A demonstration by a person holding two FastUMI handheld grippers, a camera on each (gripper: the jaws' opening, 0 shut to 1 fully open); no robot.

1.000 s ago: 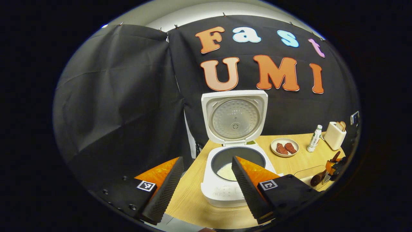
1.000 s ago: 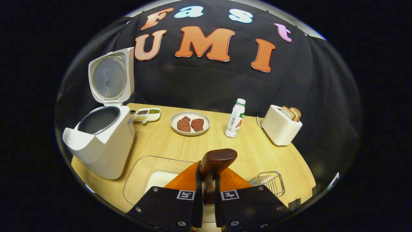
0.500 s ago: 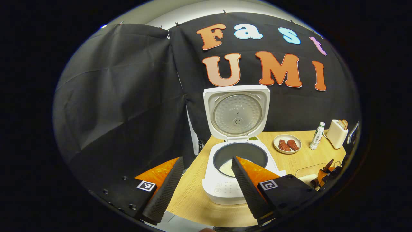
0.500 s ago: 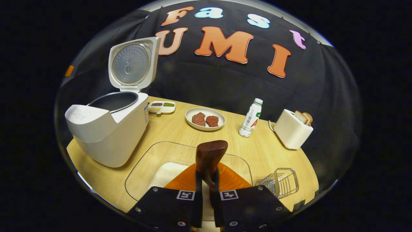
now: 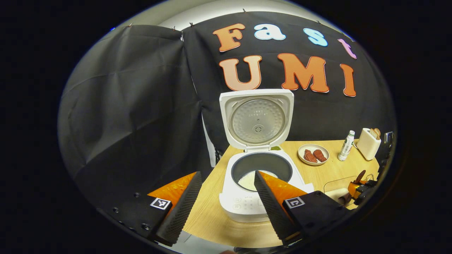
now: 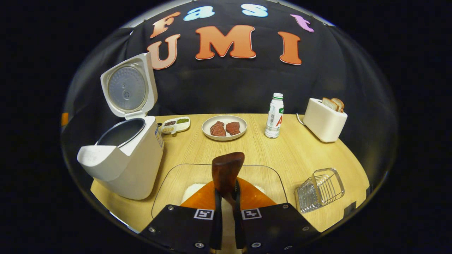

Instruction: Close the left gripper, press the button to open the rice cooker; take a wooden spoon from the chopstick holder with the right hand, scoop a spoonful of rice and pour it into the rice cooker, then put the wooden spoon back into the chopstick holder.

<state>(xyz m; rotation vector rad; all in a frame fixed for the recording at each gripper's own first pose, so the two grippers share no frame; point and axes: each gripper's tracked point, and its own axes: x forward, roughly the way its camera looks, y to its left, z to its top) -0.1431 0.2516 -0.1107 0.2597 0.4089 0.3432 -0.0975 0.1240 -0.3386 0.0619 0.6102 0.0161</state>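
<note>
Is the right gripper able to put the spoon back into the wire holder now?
Probably yes: the right gripper is shut on the spoon, and the holder stands empty beside it with nothing between.

The wooden table [image 6: 303, 155] carries the rice cooker [image 6: 123, 158], clear tray [image 6: 176, 176], plate [image 6: 224, 127], bottle [image 6: 274, 116], toaster [image 6: 324, 121], wire holder [image 6: 319, 188] and condiment dish [image 6: 175, 124].

A black cloth wall [image 5: 134, 106] hung creased behind the pale wooden worktop [image 6: 282, 155], evenly lit from above.
</note>
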